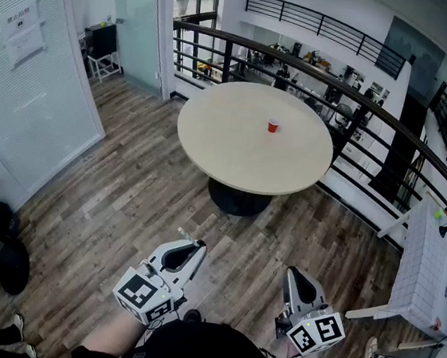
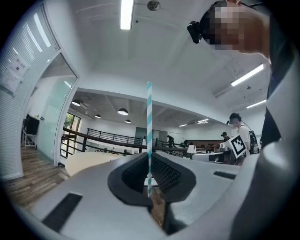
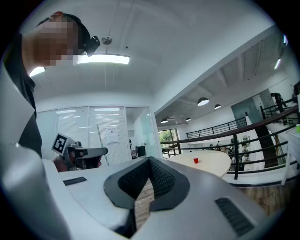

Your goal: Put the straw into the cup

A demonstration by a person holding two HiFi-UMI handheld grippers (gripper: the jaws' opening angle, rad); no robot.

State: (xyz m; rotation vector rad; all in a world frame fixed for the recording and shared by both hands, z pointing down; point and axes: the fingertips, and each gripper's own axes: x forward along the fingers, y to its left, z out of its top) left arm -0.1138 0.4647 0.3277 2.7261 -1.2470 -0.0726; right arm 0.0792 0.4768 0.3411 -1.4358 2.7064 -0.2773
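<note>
My left gripper (image 1: 198, 248), jaws grasping upright straw (image 2: 149, 122); right gripper (image 1: 292, 271), jaws clenched, empty; cup (image 1: 273, 125) far on tabletop (image 1: 220, 138)

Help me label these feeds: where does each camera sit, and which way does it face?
Head view: on the person's head, facing steeply down at the round table and red cup; shows left gripper, right gripper, forearms.
Left gripper view: on the left gripper, facing level along jaws shut on the striped straw; torso at right.
Right gripper view: on the right gripper, level along empty jaws toward the table; torso at left.
Shared: head and right gripper views both show the cup.
</note>
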